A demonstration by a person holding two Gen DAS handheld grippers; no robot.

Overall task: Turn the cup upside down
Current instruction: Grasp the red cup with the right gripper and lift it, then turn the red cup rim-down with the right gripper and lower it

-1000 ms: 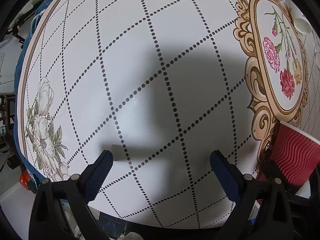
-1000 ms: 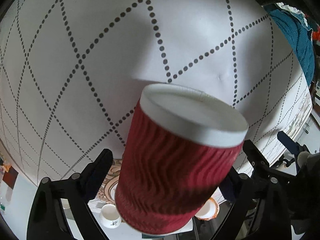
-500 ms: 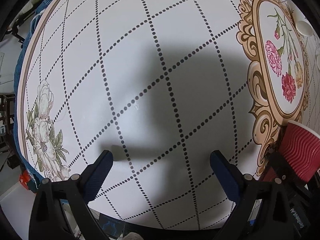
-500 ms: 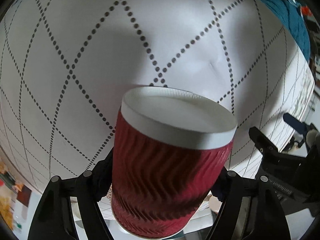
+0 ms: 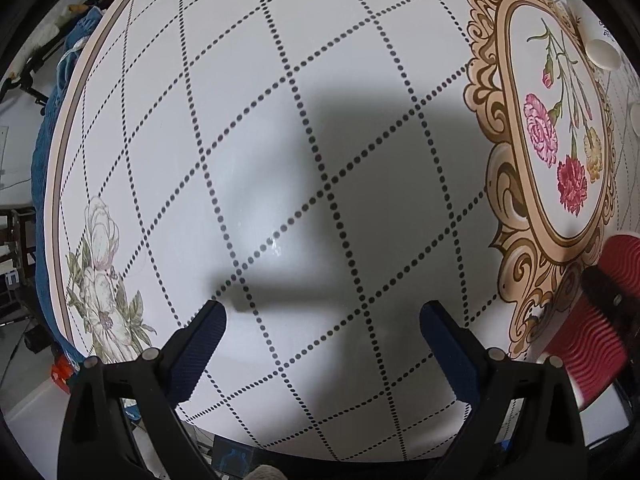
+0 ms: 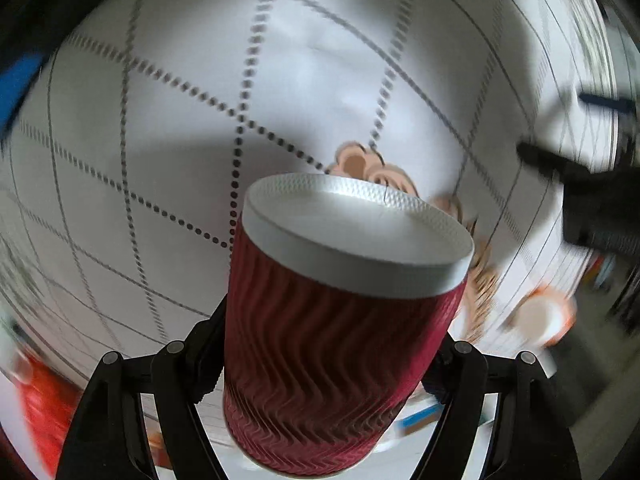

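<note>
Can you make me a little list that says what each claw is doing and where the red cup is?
left claw: open, holding nothing, above the table
right claw: shut on the red cup, one finger on each side
red cup: ripply red paper cup, held off the table, its flat white end facing the camera
table: white top with dotted diamond lines and a flower picture in a gold frame
picture sharpness: right wrist view is blurry around the cup, so the right claw seems to be moving

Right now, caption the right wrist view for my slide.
Right gripper clamps a red ripple cup, white base forward, above the dotted tablecloth.
</note>
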